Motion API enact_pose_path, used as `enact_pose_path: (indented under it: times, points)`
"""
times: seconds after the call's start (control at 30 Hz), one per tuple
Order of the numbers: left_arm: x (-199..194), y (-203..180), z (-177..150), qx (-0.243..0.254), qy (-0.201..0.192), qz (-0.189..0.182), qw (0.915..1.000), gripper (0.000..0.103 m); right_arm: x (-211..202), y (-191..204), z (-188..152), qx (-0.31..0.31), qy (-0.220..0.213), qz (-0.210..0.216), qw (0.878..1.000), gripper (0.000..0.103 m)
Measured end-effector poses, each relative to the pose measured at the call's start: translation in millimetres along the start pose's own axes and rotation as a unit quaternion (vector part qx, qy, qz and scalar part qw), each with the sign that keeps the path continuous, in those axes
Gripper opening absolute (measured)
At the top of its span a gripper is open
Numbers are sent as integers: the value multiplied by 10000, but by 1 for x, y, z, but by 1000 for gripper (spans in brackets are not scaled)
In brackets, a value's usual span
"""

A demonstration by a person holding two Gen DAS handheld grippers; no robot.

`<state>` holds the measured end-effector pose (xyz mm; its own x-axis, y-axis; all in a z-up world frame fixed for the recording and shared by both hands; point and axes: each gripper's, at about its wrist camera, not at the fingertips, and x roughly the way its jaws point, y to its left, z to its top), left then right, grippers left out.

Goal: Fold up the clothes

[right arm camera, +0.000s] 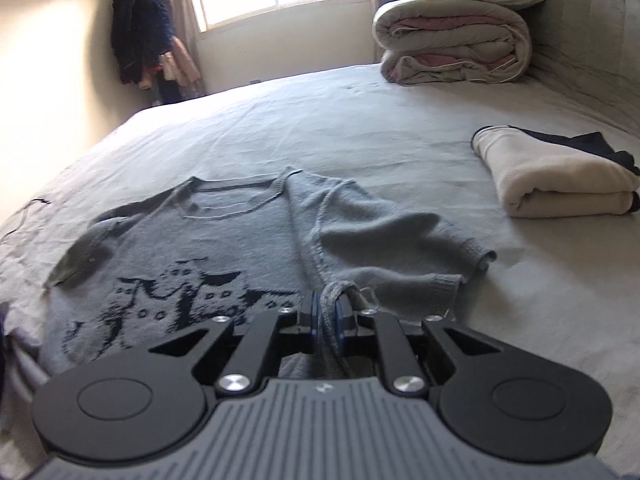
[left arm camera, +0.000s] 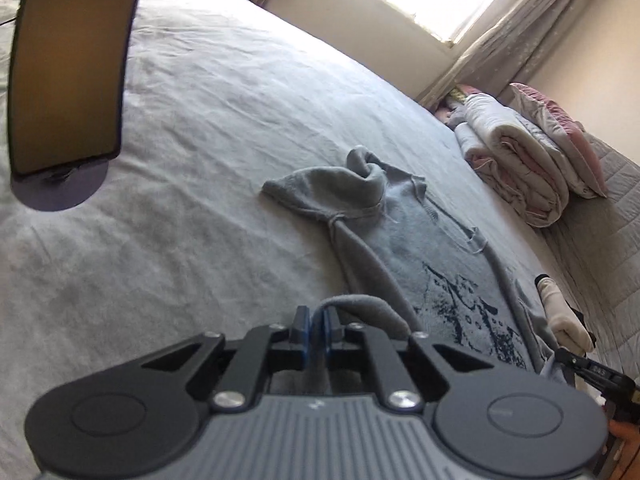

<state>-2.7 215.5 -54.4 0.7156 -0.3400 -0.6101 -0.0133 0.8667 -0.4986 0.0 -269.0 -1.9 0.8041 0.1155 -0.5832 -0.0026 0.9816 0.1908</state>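
Observation:
A grey knitted sweater [right arm camera: 208, 248] with a dark cat pattern lies face up on the bed, neck away from me; it also shows in the left wrist view [left arm camera: 432, 248]. Its one sleeve [right arm camera: 384, 236] is folded across the body side. My left gripper [left arm camera: 316, 326] is shut on a fold of the sweater's edge near the hem. My right gripper [right arm camera: 325, 312] is shut on another fold of the sweater's fabric at the lower right side. The right gripper also shows at the edge of the left wrist view [left arm camera: 596, 376].
A grey bedsheet [right arm camera: 360, 120] covers the bed. A folded cream and dark garment [right arm camera: 560, 184] lies right of the sweater. A rolled duvet and pillows [right arm camera: 456, 44] are stacked by the headboard. A dark curved panel [left arm camera: 68, 68] hangs in the left wrist view.

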Motion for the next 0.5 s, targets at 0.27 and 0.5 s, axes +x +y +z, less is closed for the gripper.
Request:
enact_pose_path:
  times: [0.27,0.5]
  points:
    - [-14,8,-13,303,165,-332,9989,38,-33,-6,-12,-291,-116,272,9991,46]
    - [-12,11,-26,548,500,-577,9956,36,-52,-23,-37,-583,210,405,9973,46]
